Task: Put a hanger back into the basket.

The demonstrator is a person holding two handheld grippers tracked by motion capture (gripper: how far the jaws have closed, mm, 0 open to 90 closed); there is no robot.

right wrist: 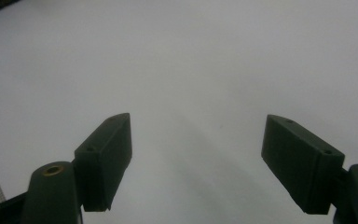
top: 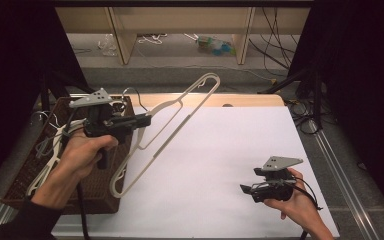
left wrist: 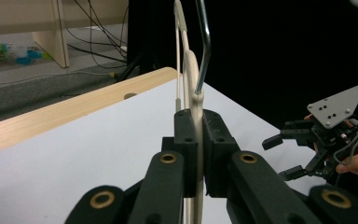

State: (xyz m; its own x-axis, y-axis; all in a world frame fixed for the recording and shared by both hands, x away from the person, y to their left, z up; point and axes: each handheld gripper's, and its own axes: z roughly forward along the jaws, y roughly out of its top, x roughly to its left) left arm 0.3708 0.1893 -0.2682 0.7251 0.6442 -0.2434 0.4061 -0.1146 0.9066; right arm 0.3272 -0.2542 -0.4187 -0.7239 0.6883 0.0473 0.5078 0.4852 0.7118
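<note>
Left tongs (top: 142,121) clamped on a cream hanger (top: 167,132), held in the air between the wicker basket (top: 27,165) and the white surface (top: 220,155), hook pointing away. Right tongs (top: 246,190) wide apart, empty, low over the surface.

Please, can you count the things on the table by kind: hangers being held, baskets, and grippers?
Hangers held up: 1, the cream hanger, clamped by the left gripper
Baskets: 1, the brown wicker basket, holding more hangers too tangled to count
Grippers: 2, counting the right gripper, fingers apart
Total: 4
</note>
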